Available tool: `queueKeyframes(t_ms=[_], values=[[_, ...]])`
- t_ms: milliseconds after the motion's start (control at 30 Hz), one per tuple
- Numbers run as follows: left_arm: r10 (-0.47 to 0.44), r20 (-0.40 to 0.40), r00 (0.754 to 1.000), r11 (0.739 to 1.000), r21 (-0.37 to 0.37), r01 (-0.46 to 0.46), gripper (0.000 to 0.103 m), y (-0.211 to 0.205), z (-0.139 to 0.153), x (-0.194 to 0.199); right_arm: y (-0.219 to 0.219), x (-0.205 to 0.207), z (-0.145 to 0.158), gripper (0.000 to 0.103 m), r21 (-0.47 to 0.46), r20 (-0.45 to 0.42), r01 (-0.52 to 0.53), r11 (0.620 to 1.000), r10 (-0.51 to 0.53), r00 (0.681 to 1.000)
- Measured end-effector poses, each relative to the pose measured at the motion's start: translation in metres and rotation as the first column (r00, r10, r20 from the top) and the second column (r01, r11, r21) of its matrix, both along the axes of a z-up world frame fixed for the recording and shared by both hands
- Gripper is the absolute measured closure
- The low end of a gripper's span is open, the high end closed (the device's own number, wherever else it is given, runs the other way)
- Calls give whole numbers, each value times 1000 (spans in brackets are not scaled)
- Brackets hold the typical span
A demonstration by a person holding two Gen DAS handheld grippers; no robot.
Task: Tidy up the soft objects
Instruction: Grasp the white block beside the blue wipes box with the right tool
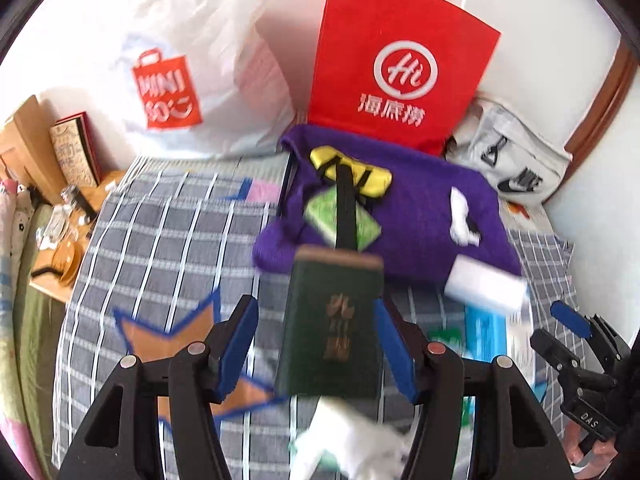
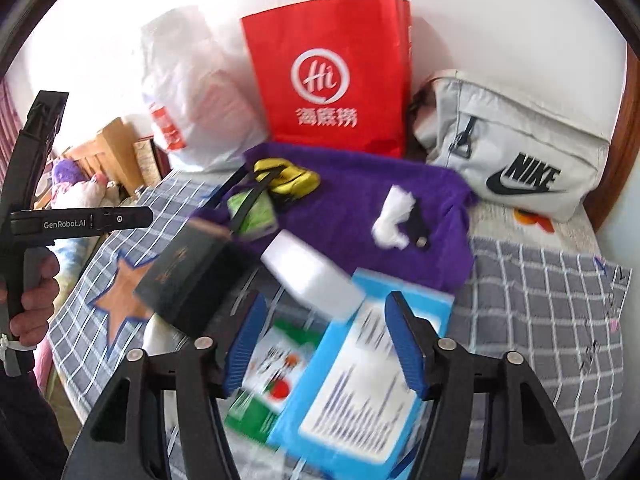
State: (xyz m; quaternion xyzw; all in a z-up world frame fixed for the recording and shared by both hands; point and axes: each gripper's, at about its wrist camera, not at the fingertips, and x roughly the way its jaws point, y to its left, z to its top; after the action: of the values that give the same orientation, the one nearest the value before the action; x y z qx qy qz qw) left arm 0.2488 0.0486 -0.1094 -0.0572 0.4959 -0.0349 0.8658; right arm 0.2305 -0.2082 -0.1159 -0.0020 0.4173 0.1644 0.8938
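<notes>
Purple fleece (image 1: pixel 420 208), lying limp on the bed (image 1: pixel 168 236) below the red bag (image 1: pixel 400 60), should be pinched at an edge, since both the left hand-held gripper (image 1: pixel 316 344) and right hand-held gripper (image 2: pixel 324 340) are held apart, empty.

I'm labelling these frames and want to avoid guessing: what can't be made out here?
- Dark green book, both views: motion blur makes its gold lettering unreadable.
- White item, both views: blurred; its identity is unclear.
- White plastic bag, both views: its contents are hidden by the translucent plastic.
- Red paper bag, both views: its inside is hidden by the front panel.
</notes>
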Motion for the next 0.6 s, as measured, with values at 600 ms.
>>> queueKeyframes(t_ms=[600], values=[[-13, -56, 998, 997, -79, 9, 45, 23, -36, -35, 62, 6, -55, 40, -136, -66, -118, 984, 110, 992]])
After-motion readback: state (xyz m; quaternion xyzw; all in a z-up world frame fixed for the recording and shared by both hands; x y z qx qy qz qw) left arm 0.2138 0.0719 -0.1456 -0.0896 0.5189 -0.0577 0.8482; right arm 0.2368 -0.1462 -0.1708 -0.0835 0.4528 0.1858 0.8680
